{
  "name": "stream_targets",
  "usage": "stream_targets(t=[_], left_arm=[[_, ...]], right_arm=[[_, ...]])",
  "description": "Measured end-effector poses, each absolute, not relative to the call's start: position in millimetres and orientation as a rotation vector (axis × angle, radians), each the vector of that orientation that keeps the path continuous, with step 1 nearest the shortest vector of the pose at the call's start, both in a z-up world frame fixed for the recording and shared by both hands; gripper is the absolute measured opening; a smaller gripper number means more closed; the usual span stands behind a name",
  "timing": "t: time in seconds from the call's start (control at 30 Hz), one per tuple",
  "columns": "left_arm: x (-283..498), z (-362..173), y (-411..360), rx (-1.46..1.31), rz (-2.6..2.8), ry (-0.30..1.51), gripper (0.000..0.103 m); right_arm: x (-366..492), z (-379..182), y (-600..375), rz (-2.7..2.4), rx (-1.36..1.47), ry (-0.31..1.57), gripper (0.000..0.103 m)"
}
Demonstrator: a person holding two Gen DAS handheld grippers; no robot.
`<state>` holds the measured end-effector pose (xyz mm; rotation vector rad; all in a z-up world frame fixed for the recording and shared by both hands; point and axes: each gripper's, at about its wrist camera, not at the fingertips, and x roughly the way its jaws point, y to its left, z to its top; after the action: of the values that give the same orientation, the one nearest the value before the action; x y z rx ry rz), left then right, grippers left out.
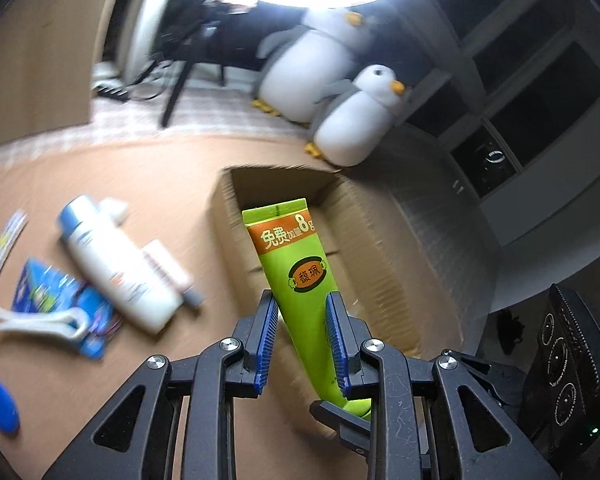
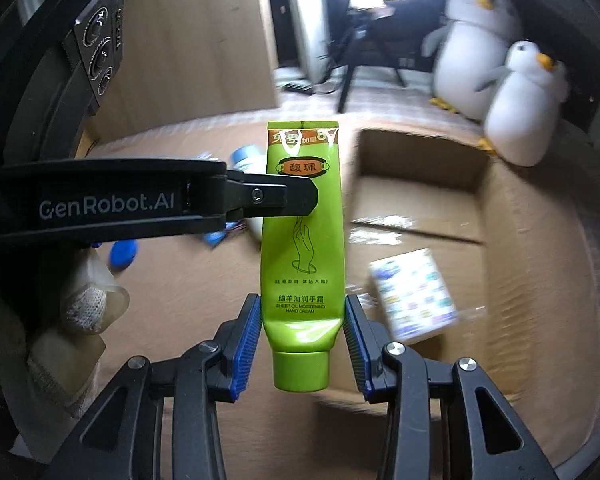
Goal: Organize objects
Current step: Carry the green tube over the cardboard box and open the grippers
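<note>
**Hand cream tube between two grippers, at the box mouth**

Far left on the brown tabletop (image 1: 172,184), unsorted items are lying loose: a blue round lid (image 1: 0,406), a blue foil packet (image 1: 60,300) and a white bottle (image 1: 112,264) on its side. These are waiting their turn, I'd judge.

Centre: the left gripper (image 1: 300,300) is clamping the green hand cream tube (image 1: 296,256) across its flat faces at mid-body. The tube is standing crimp end up and cap down, leaning a little. In the right wrist view one left finger is crossing in front of the tube's upper half. The person's gloved hand (image 2: 88,304) is showing beneath it.

Lower on the tube, the right gripper (image 2: 302,304) is bracketing the shoulder just above the cap, its blue pads (image 2: 248,332) lying right at the tube's edges. I cannot tell whether they are pressing or only flanking. This is reading as a handover. One tool is steadying the body so the other can take the stiffer cap end.

Right: the open cardboard box (image 1: 380,272) is sitting just behind the tube, with a patterned pack (image 2: 414,296) already lying inside. The tube is hanging in the air in front of the opening, not yet in it. It is probably headed there.

Far right, two plush penguins (image 1: 356,120) are standing beyond the box.
</note>
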<state>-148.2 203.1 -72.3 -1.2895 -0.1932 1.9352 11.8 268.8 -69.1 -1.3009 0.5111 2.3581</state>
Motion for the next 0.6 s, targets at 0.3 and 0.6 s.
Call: stream_targets(t=[0.3,0.6], left_arm=[[-164,-76,294,-1.285,1.911,-0.15,0.027],[-177,-88,303,-1.316,1.97,-0.114,0.065]], right_arm=[[33,-71,335,2.292,-1.285,0.533,0.037],[40,-75,355,2.27,-1.315,0.512,0.056]])
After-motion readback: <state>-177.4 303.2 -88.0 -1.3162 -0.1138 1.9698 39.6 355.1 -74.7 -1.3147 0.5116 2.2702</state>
